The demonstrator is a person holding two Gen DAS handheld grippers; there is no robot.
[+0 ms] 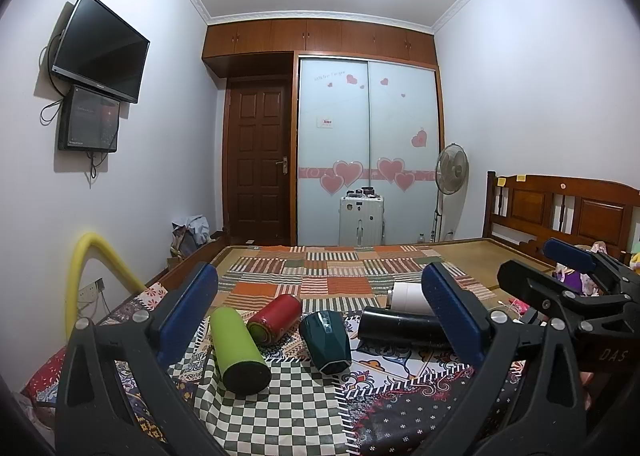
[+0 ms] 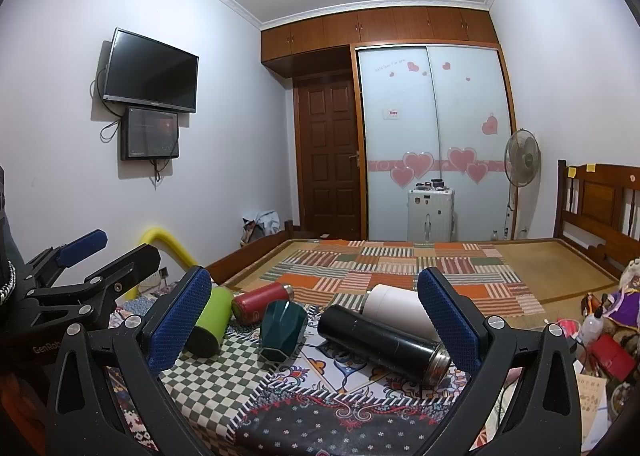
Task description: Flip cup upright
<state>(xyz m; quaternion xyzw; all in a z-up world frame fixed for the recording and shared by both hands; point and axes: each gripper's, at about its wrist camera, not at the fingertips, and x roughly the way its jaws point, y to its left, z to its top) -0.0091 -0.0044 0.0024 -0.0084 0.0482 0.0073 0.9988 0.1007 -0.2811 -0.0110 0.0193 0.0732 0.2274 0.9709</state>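
Observation:
Several cups lie on their sides on the patterned cloths of the bed: a green cup [image 1: 239,350] [image 2: 210,321], a red cup [image 1: 275,318] [image 2: 262,300], a dark teal faceted cup [image 1: 326,340] [image 2: 283,329], a black flask [image 1: 402,328] [image 2: 382,340] and a white cup [image 1: 410,298] [image 2: 394,308]. My left gripper [image 1: 320,320] is open and empty, hovering in front of them. My right gripper [image 2: 316,320] is open and empty too, to the right of the left one [image 2: 80,280]; it also shows in the left wrist view [image 1: 568,280].
The bed has a wooden headboard [image 2: 600,211] on the right and a yellow foam tube [image 1: 86,280] at its left edge. Toys and clutter [image 2: 608,328] lie at the right. A suitcase [image 1: 361,219], a fan [image 1: 451,171] and a wardrobe stand beyond.

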